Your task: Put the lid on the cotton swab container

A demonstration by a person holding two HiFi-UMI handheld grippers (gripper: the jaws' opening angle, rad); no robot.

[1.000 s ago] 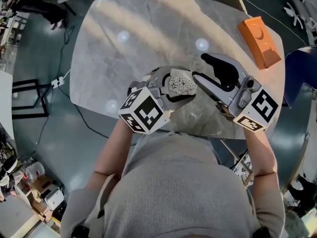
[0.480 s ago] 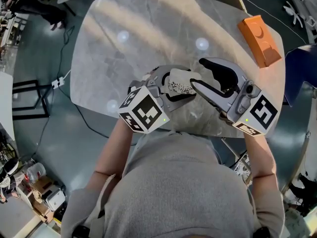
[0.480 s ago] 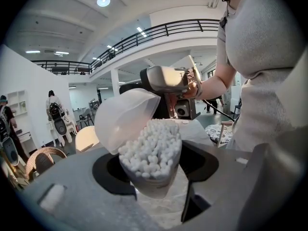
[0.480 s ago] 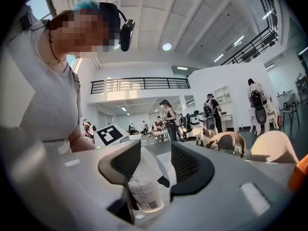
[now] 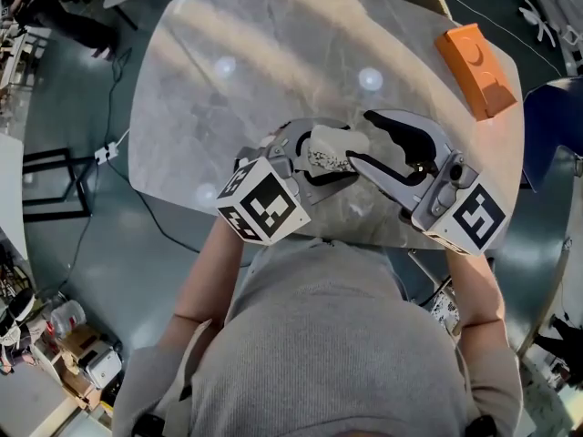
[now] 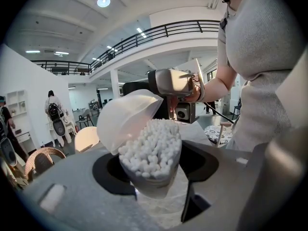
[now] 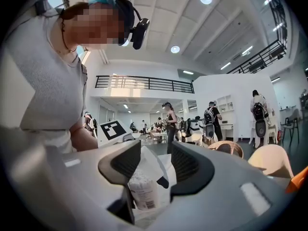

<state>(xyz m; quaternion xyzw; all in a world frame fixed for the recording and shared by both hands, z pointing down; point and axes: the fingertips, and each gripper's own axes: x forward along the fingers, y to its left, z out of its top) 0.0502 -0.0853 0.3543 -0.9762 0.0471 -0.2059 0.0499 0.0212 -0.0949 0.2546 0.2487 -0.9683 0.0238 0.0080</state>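
My left gripper [image 5: 314,160] is shut on the clear cotton swab container [image 5: 321,164], which it holds above the table's near edge. In the left gripper view the container [image 6: 151,165] is packed with white swabs. A translucent white lid [image 6: 126,119] leans tilted over its left rim, leaving part of the swabs uncovered. My right gripper [image 5: 360,141] reaches in from the right and is shut on the lid [image 5: 339,140]. In the right gripper view the lid [image 7: 153,163] stands between the jaws above the labelled container [image 7: 143,194].
The grey marble table [image 5: 255,71] has an orange block [image 5: 475,57] at its far right corner. Both grippers work close to the table's near edge, just in front of the person's torso. Chairs and people stand in the room behind.
The right gripper has moved left toward the left gripper. The lid now lies partly over the swabs, which showed fully exposed a second ago.
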